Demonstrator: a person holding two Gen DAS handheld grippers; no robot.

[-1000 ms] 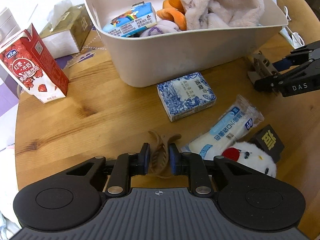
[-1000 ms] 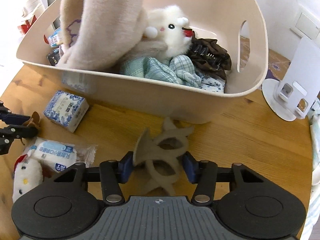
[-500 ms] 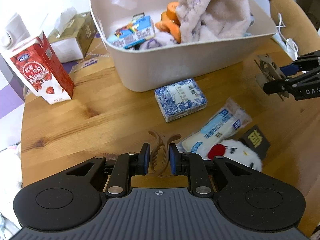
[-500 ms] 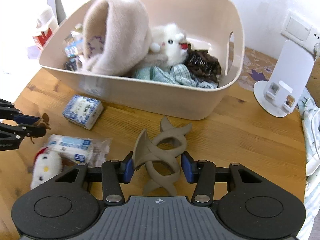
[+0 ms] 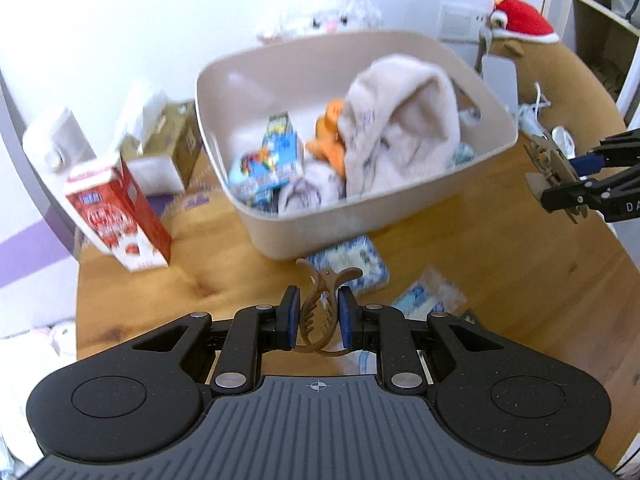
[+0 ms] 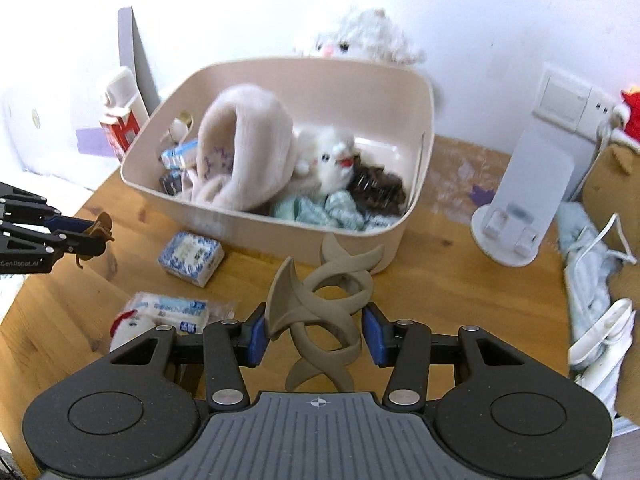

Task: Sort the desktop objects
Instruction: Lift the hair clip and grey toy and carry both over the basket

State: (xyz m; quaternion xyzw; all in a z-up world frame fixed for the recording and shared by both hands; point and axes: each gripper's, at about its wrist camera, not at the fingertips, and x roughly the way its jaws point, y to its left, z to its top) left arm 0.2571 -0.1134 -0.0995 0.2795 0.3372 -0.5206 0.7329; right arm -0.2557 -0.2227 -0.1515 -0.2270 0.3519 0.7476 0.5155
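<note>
Since a second ago both grippers have lifted clear of the wooden table (image 5: 500, 264), and the beige bin (image 5: 400, 196), then close ahead, now sits lower and farther beyond the jaws. The left gripper (image 5: 318, 316) has its jaws pressed onto the brown hair claw (image 5: 320, 304), which stands between the pads with its prongs pointing back. The right gripper (image 6: 316, 334) pinches the taupe hair claw (image 6: 324, 312) crosswise, wings jutting forward. Both grippers tilt downward toward the bin.
</note>
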